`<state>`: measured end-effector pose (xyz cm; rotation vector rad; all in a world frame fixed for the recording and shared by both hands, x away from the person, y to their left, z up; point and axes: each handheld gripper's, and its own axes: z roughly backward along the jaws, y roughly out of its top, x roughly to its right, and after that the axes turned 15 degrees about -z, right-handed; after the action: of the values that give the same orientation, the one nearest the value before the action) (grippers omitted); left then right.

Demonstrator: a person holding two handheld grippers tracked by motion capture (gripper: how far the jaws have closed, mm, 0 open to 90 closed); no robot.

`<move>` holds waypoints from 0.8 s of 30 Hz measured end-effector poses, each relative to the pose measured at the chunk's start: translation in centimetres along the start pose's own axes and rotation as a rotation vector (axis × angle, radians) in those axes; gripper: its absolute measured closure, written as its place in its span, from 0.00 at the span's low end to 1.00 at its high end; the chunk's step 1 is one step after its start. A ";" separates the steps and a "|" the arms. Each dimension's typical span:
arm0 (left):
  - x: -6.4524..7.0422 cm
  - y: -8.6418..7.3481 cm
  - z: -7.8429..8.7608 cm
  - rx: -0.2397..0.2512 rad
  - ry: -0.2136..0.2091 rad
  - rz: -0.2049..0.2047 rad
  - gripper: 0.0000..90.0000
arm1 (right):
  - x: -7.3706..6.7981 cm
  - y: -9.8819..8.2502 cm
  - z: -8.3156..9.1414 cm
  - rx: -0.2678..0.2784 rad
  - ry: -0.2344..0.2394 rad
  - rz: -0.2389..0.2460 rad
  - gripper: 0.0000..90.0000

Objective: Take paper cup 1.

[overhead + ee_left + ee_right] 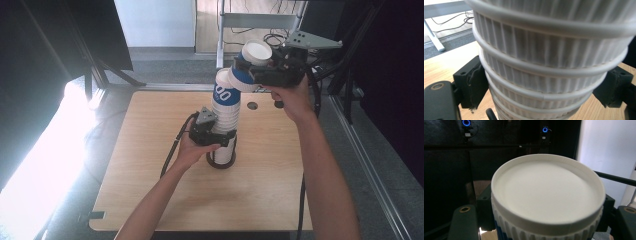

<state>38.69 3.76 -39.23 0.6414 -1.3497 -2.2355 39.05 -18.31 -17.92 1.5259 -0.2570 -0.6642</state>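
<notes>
A tall stack of white ribbed paper cups (226, 120), mouths down, stands on the wooden table (150, 150); its top cup bears a blue band. My left gripper (216, 136) is shut on the stack low down, and its pads (475, 82) press the ribbed stack (544, 62) from both sides. At the stack's top, my right gripper (262, 71) is shut on a single blue-and-white cup (245, 70), tilted with its base toward the gripper. That white base (547, 195) sits between the right gripper (545, 225) jaws. I cannot tell whether this cup still touches the stack.
A black ring (221, 164) surrounds the foot of the stack. A round cable hole (252, 106) lies in the table behind it. Beyond the far edge stand a white desk frame (255, 20) and black stand legs (107, 70). Strong light glares at left.
</notes>
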 end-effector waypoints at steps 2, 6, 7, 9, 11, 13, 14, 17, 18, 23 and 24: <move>0.1 0.0 0.0 -0.001 0.003 0.003 0.14 | 0.1 -0.2 1.0 -0.002 -0.008 0.006 0.30; 0.1 0.1 0.0 -0.005 0.007 0.002 0.14 | 0.2 -0.6 1.9 0.002 -0.011 0.011 0.30; 0.1 0.1 0.0 -0.010 0.005 0.004 0.14 | 0.2 -0.9 2.6 0.004 -0.013 0.008 0.30; 0.1 0.1 0.0 -0.010 0.005 0.005 0.14 | 0.4 -1.2 3.3 0.010 -0.016 0.010 0.30; 0.1 0.2 0.0 -0.010 0.007 0.007 0.14 | 0.5 -1.5 3.9 0.011 -0.022 0.007 0.30; 0.1 0.1 0.0 -0.010 0.008 0.008 0.14 | 0.6 -1.9 4.5 0.012 -0.023 0.005 0.30; 0.1 0.1 0.0 -0.010 0.007 0.008 0.13 | 0.7 -2.1 4.9 0.013 -0.026 0.010 0.30; 0.2 0.2 0.0 -0.011 0.010 0.010 0.13 | 0.9 -2.8 5.7 0.005 -0.034 0.010 0.30; 0.2 0.2 0.0 -0.011 0.011 0.010 0.13 | 1.0 -2.9 5.8 0.004 -0.037 0.010 0.30; 0.3 0.3 0.0 -0.013 0.014 0.016 0.13 | 1.4 -4.2 6.9 -0.004 -0.044 0.008 0.30; 0.3 0.3 0.0 -0.013 0.014 0.016 0.13 | 1.5 -4.5 7.1 -0.002 -0.042 0.008 0.30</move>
<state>38.54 3.47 -39.06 0.6380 -1.3286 -2.2210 35.25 -24.62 -22.22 1.5094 -0.2942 -0.6910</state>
